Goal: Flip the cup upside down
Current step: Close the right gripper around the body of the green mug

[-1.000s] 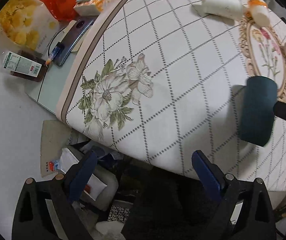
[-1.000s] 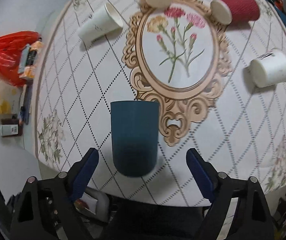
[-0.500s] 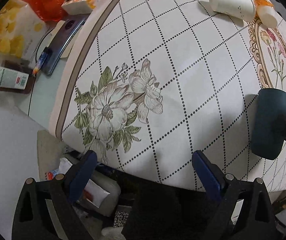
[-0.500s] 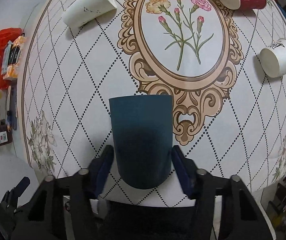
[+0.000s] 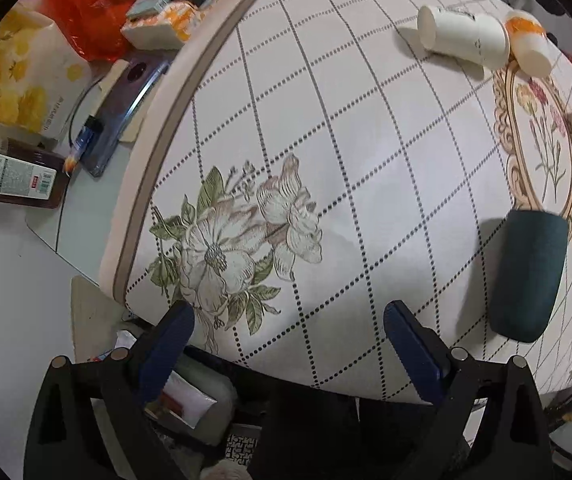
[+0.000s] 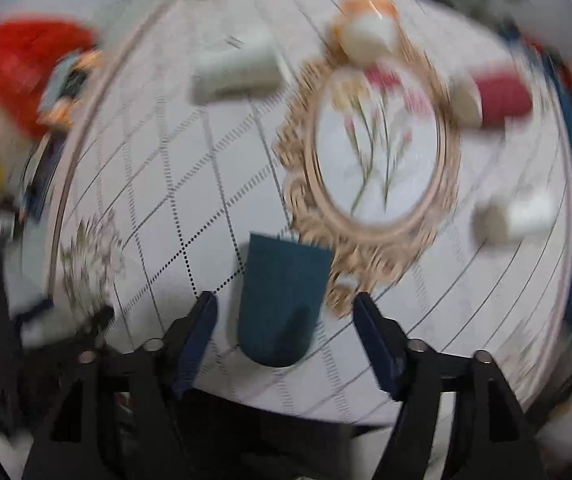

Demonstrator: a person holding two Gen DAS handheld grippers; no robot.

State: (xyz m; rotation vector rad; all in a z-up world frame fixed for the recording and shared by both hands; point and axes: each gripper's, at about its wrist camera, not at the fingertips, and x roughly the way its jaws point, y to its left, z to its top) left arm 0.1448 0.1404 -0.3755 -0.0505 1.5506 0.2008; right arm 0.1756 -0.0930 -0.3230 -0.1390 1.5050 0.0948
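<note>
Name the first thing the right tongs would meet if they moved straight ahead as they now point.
Most likely the dark teal cup, which stands between the open right tongs near the table edge; motion blur leaves depth uncertain.

You face a round table (image 5: 366, 128) under a white, diamond-checked cloth with printed flowers. Beside it, a glass-topped stand (image 5: 41, 216) sits over pale floor (image 5: 1, 320).

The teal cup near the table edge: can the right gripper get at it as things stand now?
Probably yes. The teal cup stands just ahead of the open right gripper, nothing between them; the picture is blurred.
</note>
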